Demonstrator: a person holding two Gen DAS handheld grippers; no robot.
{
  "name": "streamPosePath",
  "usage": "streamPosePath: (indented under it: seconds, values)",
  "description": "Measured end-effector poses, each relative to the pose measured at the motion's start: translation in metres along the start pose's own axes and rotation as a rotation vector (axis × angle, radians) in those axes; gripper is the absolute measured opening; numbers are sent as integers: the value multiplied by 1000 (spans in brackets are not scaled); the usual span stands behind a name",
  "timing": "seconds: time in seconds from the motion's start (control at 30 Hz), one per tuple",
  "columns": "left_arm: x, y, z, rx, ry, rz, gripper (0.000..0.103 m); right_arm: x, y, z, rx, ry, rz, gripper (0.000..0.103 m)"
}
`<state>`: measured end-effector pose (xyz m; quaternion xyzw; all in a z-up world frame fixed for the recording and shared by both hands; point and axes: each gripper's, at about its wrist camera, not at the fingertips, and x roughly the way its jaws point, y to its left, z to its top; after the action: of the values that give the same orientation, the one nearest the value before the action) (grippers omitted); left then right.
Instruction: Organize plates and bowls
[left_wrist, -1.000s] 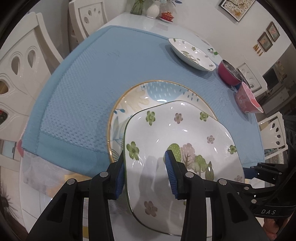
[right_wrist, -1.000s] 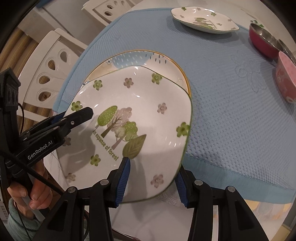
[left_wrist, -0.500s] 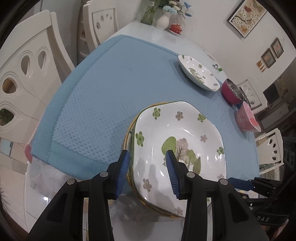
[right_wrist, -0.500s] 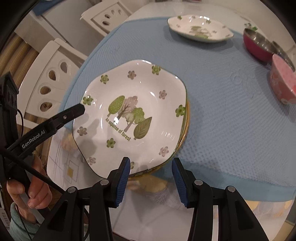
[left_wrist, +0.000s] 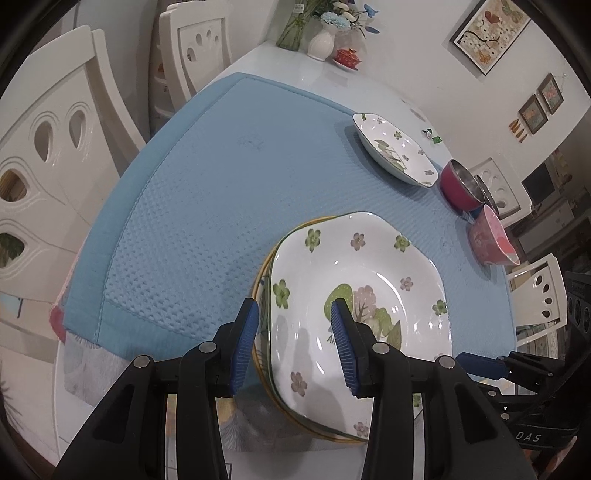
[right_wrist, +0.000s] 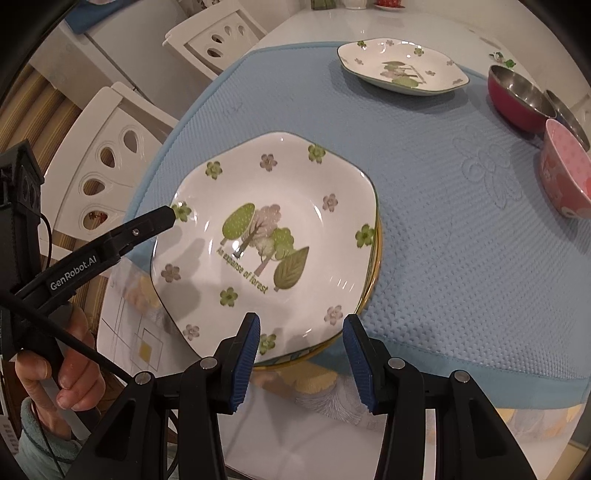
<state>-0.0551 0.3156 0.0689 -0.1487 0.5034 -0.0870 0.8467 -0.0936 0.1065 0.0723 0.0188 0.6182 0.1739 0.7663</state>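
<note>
Left gripper fingers part open, straddling near rim of flower plate, no visible pad contact. Right gripper fingers part open, just off the rim, holding nothing. Plate reads "An expanse of forest"; glossy, squarish, stacked on gold-rimmed plate on waffle-textured blue mat. "GenRobot.AI" on left gripper's side.

Even indoor light, plate glare, fisheye-bent edges
</note>
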Motion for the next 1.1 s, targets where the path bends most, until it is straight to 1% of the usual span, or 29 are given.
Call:
streamPosePath:
  seconds: [0.17,0.27,0.4,0.5,0.57,0.63,0.73,0.8,0.83,0.87,0.97,1.1]
  values:
    - [-6,-1,8,5,-21,-9,38,-7,-7,8,34,-13,23,46]
    - [-14,-6,20,25,-48,-17,38,-20,-17,18,53,-48,28,46]
    - [-27,-18,51,73,-96,-36,38,-46,-31,42,101,-142,34,46]
    - [-39,-32,79,129,-157,-33,38,-64,-44,62,137,-201,36,46]
    - [-44,-43,97,153,-189,-49,38,-74,-52,75,160,-239,28,46]
    - [-45,-53,114,173,-206,-71,38,-86,-61,87,187,-276,24,46]
    - [-40,-68,131,216,-216,-82,38,-93,-74,102,232,-311,32,48]
    - [-35,-79,142,257,-224,-76,40,-92,-83,110,258,-320,31,50]
    - [-31,-84,148,272,-222,-70,49,-91,-86,115,267,-319,27,52]
    - [-28,-88,151,280,-221,-67,53,-90,-91,118,273,-316,24,53]
    - [-14,-95,164,291,-203,-77,54,-75,-111,131,332,-296,28,54]
    - [17,-97,182,290,-152,-78,54,-48,-145,145,429,-249,32,54]
